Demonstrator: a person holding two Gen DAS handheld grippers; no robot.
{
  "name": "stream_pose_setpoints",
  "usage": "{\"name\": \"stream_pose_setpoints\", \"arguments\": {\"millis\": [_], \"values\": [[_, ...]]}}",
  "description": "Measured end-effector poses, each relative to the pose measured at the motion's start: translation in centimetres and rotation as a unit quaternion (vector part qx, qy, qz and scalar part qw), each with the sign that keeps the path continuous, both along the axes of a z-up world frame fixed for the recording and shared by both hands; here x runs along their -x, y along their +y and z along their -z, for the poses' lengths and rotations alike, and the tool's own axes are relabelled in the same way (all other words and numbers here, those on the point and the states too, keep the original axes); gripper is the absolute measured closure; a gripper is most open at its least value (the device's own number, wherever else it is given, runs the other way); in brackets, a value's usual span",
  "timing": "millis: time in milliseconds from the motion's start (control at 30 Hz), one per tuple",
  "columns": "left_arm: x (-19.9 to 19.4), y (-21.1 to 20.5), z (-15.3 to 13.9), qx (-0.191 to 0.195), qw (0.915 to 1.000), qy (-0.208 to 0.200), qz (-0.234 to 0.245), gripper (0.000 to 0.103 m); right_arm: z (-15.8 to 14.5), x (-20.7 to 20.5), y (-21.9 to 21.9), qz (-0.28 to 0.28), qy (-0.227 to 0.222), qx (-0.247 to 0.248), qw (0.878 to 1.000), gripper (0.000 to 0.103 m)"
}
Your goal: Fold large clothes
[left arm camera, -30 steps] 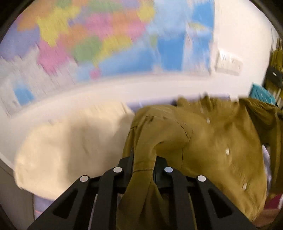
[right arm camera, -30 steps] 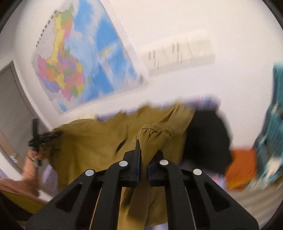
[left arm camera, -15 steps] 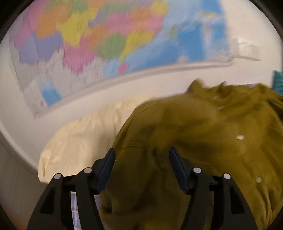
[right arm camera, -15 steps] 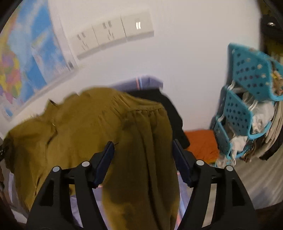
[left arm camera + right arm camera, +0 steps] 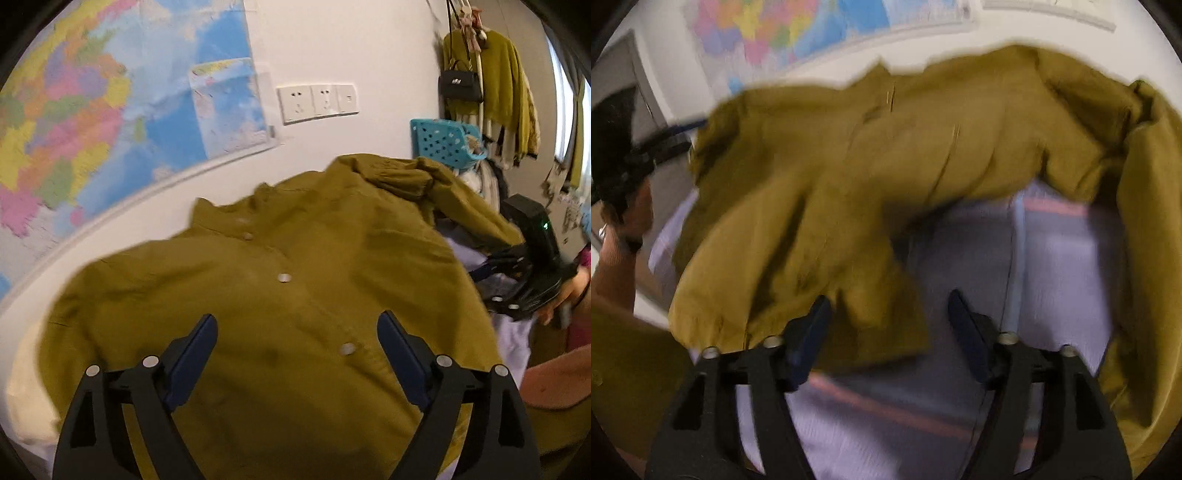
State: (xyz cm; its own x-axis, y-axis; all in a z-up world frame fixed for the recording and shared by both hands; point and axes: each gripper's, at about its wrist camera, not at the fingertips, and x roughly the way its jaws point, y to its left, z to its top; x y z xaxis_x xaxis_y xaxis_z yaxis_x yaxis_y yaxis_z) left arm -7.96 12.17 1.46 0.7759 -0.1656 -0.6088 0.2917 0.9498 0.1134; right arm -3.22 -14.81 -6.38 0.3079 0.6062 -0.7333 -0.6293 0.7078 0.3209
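Both grippers have let go. The left gripper (image 5: 297,339) has just spread wide, empty, above the olive shirt (image 5: 280,295) lying button-side up. The right gripper (image 5: 888,325), closing but still parted, hovers over its hem. Spreading done; folding comes next.

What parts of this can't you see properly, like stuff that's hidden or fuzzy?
- Left wrist view: the bedding under the mustard shirt is nearly all covered by it.
- Left wrist view: the right hand-held gripper is half hidden behind the shirt's sleeve.
- Right wrist view: motion blur smears the shirt's buttons and seams.
- Right wrist view: the map is cut off by the top edge.
- Left wrist view: what's in the blue basket is too small to tell.
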Motion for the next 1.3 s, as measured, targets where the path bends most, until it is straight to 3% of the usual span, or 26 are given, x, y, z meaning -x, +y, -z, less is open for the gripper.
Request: {"name": "stream_pose_setpoints", "arguments": {"millis": [33,167,267,300,367,400,467,500,533,600,733,900,967,1033,1167,1300], "values": [[-0.2,-0.2,0.4,0.011,0.9999,0.007,0.0,0.018,0.0,-0.3,-0.1,-0.001,0.023,-0.016,1.0,0.095],[-0.2,-0.6,1.0,0.025,0.9994,0.023,-0.009,0.018,-3.6,2.1,-2.5,-0.003,0.013,-0.087,0.996,0.096],[0.4,-0.2,1.4,0.029,0.999,0.027,-0.021,0.017,-8.4,6.0,-7.6,0.032,-0.021,-0.145,0.989,0.096],[0.5,0.2,1.5,0.034,0.9987,0.029,-0.024,0.017,-9.3,7.0,-8.5,0.037,-0.028,-0.147,0.988,0.096],[0.6,1.3,1.7,0.045,0.9978,0.04,-0.029,0.016,-10.3,9.9,-9.6,0.059,-0.045,-0.091,0.993,0.096],[0.6,1.8,1.8,0.05,0.9972,0.045,-0.032,0.016,-9.8,10.5,-9.6,0.062,-0.029,-0.064,0.996,0.095],[0.8,2.8,2.3,0.058,0.9962,0.053,-0.039,0.016,-7.8,10.2,-9.3,0.053,0.018,-0.024,0.998,0.068],[0.8,3.2,2.5,0.06,0.9957,0.057,-0.041,0.016,-7.0,10.1,-9.2,0.063,0.021,0.005,0.998,0.045],[0.9,3.8,2.8,0.065,0.9948,0.064,-0.046,0.016,-6.5,9.7,-9.0,0.082,0.016,0.028,0.996,0.041],[1.2,4.2,3.3,0.069,0.9938,0.073,-0.048,0.016,-6.8,8.1,-9.3,0.094,0.009,-0.016,0.995,0.039],[2.1,4.1,4.5,0.071,0.9931,0.083,-0.041,0.016,-7.2,4.8,-9.2,0.122,-0.01,-0.055,0.991,0.041],[2.0,2.1,6.4,0.067,0.9918,0.107,-0.019,0.016,-4.5,0.4,-7.1,0.141,0.011,-0.04,0.989,0.042],[1.8,1.6,7.1,0.068,0.9906,0.119,-0.01,0.016,-2.6,-1.3,-7.2,0.148,0.037,-0.028,0.988,0.054],[1.8,1.4,7.8,0.066,0.9898,0.126,-0.013,0.016,-1.6,-2.2,-7.1,0.131,0.054,-0.031,0.989,0.093],[3.8,3.0,7.2,0.096,0.9895,0.105,-0.026,0.016,-2.8,-1.7,-8.7,0.137,0.039,-0.056,0.988,0.097],[6.8,7.9,5.5,0.123,0.9851,0.067,-0.099,0.013,-2.9,-1.4,-9.9,0.15,0.033,-0.05,0.987,0.098]]}}
